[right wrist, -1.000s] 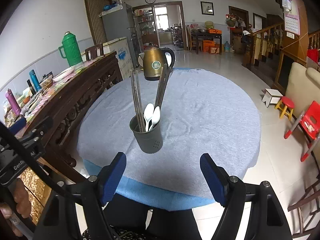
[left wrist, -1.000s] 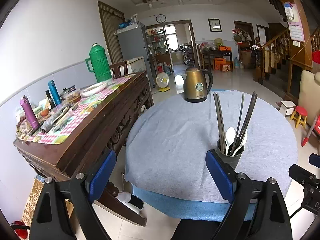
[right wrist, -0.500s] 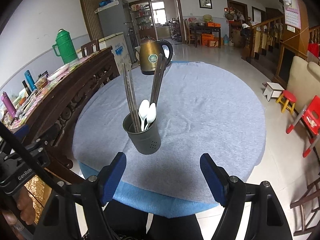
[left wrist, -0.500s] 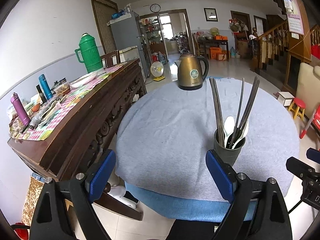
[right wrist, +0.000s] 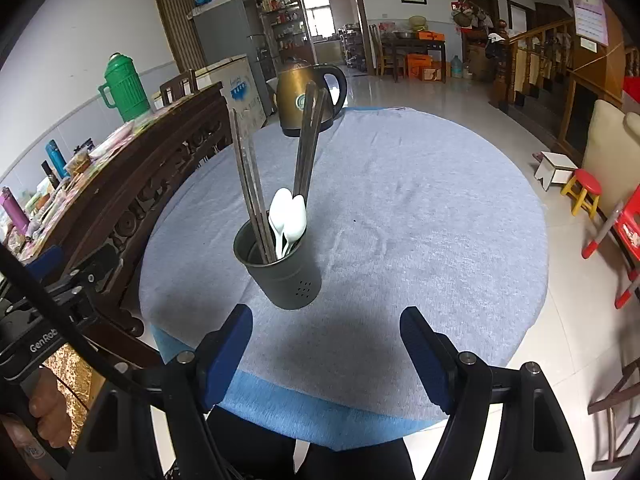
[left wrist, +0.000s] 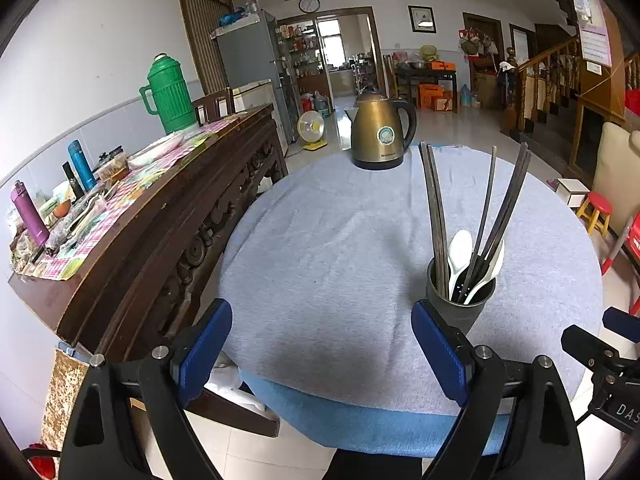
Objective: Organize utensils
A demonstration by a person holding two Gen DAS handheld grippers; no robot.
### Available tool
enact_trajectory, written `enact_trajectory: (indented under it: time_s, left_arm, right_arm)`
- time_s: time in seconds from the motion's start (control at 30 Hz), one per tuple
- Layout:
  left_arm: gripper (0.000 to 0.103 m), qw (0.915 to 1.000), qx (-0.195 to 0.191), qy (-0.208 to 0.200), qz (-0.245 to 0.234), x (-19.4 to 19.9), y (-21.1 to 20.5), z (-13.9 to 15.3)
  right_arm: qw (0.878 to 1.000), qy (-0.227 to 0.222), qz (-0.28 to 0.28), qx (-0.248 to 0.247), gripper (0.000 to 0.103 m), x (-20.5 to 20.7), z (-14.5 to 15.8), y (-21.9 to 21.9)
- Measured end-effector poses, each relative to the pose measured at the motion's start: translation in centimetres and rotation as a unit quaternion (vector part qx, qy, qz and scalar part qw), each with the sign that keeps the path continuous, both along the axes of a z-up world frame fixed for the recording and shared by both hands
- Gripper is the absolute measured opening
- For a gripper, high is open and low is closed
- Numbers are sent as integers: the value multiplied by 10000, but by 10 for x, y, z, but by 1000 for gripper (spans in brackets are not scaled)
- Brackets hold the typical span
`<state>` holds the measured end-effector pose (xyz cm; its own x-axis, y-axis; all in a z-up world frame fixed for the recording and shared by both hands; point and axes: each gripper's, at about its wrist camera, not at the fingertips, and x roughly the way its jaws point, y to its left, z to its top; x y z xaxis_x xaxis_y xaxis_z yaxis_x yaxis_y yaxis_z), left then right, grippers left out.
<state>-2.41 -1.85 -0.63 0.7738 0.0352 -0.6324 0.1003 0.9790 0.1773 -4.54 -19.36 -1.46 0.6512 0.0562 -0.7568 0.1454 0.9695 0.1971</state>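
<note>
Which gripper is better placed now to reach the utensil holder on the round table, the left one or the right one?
Probably the right gripper. The utensil holder sits almost centred just ahead of its open jaws. For the left gripper, the holder lies off to the side, beside one finger, so it would need to shift sideways.

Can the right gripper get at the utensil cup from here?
Probably yes. The right gripper is open and empty, the utensil cup stands just ahead of it on the grey tablecloth, and nothing lies between them.
</note>
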Motion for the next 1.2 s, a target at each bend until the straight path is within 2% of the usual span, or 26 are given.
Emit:
enact_trajectory:
  time_s: [0.37,1.2]
  left_arm:
    - [91,10000,52,73,-29,4,-4,-7]
    - [91,9999,-115,-34,-33,-5,6,0]
  right_arm:
    - [10000,-4,3,53,79,7,-5,-2]
    - [9999,-128,24,-29,79,1,5,12]
